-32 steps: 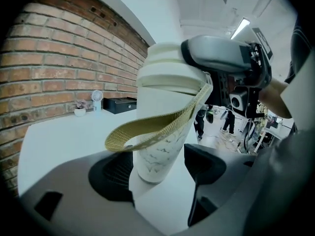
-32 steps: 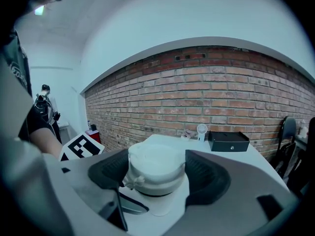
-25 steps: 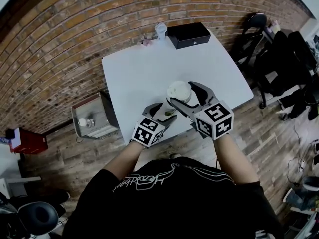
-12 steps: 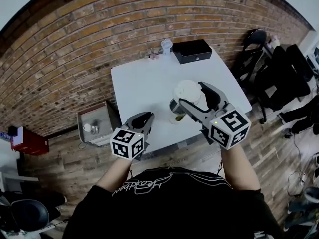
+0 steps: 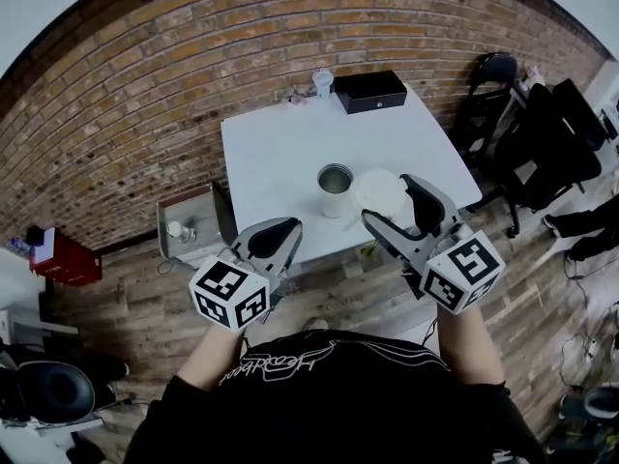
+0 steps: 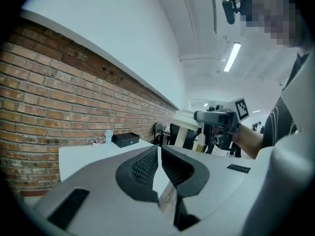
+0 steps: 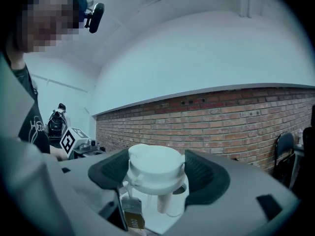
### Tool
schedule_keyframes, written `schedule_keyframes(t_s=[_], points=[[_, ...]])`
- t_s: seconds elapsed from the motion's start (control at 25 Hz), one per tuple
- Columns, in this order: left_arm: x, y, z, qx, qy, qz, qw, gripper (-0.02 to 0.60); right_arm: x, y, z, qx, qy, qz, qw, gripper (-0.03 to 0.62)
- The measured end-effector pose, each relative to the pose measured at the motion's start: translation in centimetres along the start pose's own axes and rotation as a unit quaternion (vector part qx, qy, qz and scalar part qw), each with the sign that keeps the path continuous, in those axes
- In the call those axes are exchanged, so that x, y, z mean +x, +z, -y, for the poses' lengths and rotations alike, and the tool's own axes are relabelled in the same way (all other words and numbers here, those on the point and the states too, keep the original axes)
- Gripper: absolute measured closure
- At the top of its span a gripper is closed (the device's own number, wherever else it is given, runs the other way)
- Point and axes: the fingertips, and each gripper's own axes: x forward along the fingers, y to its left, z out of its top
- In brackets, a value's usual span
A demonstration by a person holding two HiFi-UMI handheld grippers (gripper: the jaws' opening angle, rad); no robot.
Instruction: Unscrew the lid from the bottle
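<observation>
The bottle (image 5: 336,189), white with a dark open mouth, stands upright on the white table (image 5: 271,153) near its front edge. Its white lid (image 5: 380,193) hangs just to the right of it and clear of it, with my right gripper (image 5: 389,201) shut on it. In the right gripper view the lid (image 7: 153,163) sits between both pads and a small tag (image 7: 132,219) hangs under it. My left gripper (image 5: 279,228) is left of the bottle and apart from it; its jaws have just closed with nothing between them (image 6: 160,151).
A black box (image 5: 369,90) and a small white object (image 5: 322,80) stand at the table's far edge by the brick wall. A grey crate (image 5: 189,225) sits on the floor to the left, dark chairs (image 5: 522,133) to the right.
The right gripper lifted the lid off the bottle and carried it to the right. The left gripper let go of the bottle, drew back to the left, rose and shut.
</observation>
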Motion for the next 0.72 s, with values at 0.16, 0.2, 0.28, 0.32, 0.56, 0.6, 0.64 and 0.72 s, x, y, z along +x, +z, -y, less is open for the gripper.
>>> schedule_keyframes(t_s=[0.16,0.2,0.28,0.32,0.56,0.6,0.64,0.72], points=[[-1.2,0.1,5.4,0.009,-0.018,0.008,0.9998,0.537,-3.8,-2.2,-1.6,0.013,0.006,-0.013,1.000,0.240],[-1.4,-0.1,6.5,0.010,-0.020,0.010,0.9997,0.537,-4.7,-2.8,-2.1,0.016,0.008,-0.015,1.000,0.241],[-1.9,-0.8,8.5,0.011,-0.017,0.008,0.9998,0.537,-6.6,-4.0,-3.0,0.024,0.012,-0.022,0.999,0.241],[-2.2,-1.4,9.5,0.010,-0.016,0.005,0.9998,0.537,-7.6,-4.7,-3.5,0.028,0.014,-0.026,0.999,0.240],[-3.5,-4.3,15.3,0.006,-0.026,-0.013,0.9996,0.537,-13.3,-7.5,-6.4,0.039,0.015,-0.041,0.998,0.241],[-3.8,-4.5,16.2,0.006,-0.029,-0.014,0.9995,0.537,-14.1,-7.7,-6.8,0.040,0.015,-0.041,0.998,0.241],[-4.1,-4.7,17.0,0.006,-0.031,-0.014,0.9994,0.537,-15.0,-7.8,-7.2,0.041,0.014,-0.041,0.998,0.241],[-4.4,-5.1,18.4,0.009,-0.035,-0.016,0.9992,0.537,-16.4,-8.0,-7.7,0.041,0.012,-0.039,0.998,0.241]])
